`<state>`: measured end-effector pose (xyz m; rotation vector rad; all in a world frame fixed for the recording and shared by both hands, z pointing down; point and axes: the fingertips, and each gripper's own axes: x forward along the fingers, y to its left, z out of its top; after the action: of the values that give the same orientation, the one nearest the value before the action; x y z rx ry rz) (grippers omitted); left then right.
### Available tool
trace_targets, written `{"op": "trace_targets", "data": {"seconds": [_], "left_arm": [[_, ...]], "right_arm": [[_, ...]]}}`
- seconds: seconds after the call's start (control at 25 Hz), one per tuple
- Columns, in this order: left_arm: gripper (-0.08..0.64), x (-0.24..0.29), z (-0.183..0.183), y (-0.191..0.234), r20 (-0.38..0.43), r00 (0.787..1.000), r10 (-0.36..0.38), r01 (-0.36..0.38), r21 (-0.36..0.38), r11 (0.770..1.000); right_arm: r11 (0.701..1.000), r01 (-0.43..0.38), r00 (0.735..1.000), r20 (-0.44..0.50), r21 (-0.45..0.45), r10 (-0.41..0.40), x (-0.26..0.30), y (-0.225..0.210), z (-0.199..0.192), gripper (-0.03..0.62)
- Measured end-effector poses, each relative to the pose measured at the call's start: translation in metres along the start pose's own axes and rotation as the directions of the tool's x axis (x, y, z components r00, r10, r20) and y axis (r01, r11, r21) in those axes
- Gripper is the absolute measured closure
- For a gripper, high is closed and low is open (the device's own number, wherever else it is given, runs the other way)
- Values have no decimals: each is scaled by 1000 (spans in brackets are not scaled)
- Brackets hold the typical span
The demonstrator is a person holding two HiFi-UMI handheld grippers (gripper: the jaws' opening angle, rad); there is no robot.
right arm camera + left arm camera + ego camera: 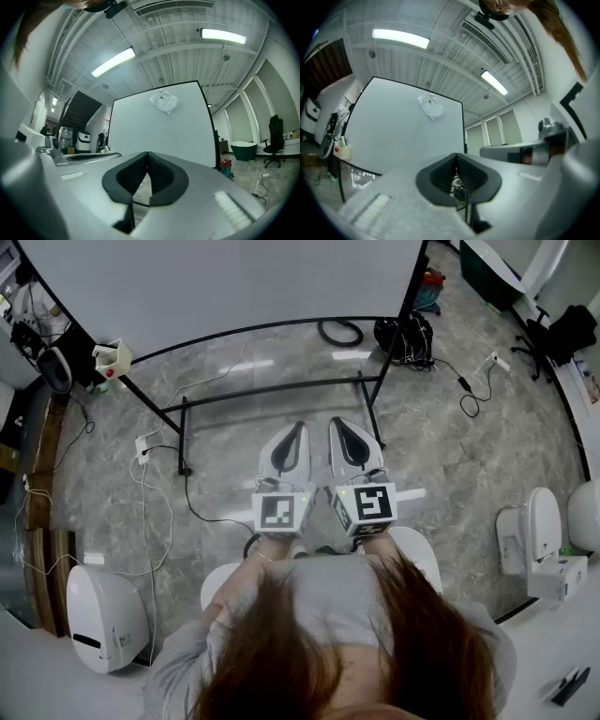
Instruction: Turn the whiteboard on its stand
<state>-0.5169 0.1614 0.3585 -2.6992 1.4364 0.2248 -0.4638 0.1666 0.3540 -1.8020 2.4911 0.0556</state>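
Note:
The whiteboard (234,282) stands on its black wheeled stand (272,390) straight ahead of me, its pale face tilted toward me. Both grippers hang side by side over the floor, short of the stand's base. My left gripper (292,439) is shut with nothing in it, and my right gripper (345,435) is shut and empty too. In the left gripper view the whiteboard (403,129) fills the middle behind the closed left gripper (456,157). The right gripper view shows the whiteboard (159,131) beyond the closed right gripper (147,157). A crumpled clear wrapper (164,101) clings near the board's upper edge.
A small box with markers (112,357) sits at the board's left end. Cables and a power strip (142,448) lie on the marble floor at left, a black bag (405,334) at the stand's right foot. White machines (103,615) (539,540) stand left and right.

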Motion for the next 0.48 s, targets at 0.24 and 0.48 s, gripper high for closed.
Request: {"op": "trace_targets", "data": {"seconds": [0.24, 0.48], "left_arm": [[558, 1, 4, -3, 1, 1000, 0, 0, 1, 1000], [558, -1, 1, -2, -5, 1000, -2, 1, -10, 1000]], "right_arm": [[1000, -9, 1000, 11, 9, 9, 1, 3, 3, 589], [1000, -8, 1000, 30, -16, 9, -2, 7, 5, 588]]}}
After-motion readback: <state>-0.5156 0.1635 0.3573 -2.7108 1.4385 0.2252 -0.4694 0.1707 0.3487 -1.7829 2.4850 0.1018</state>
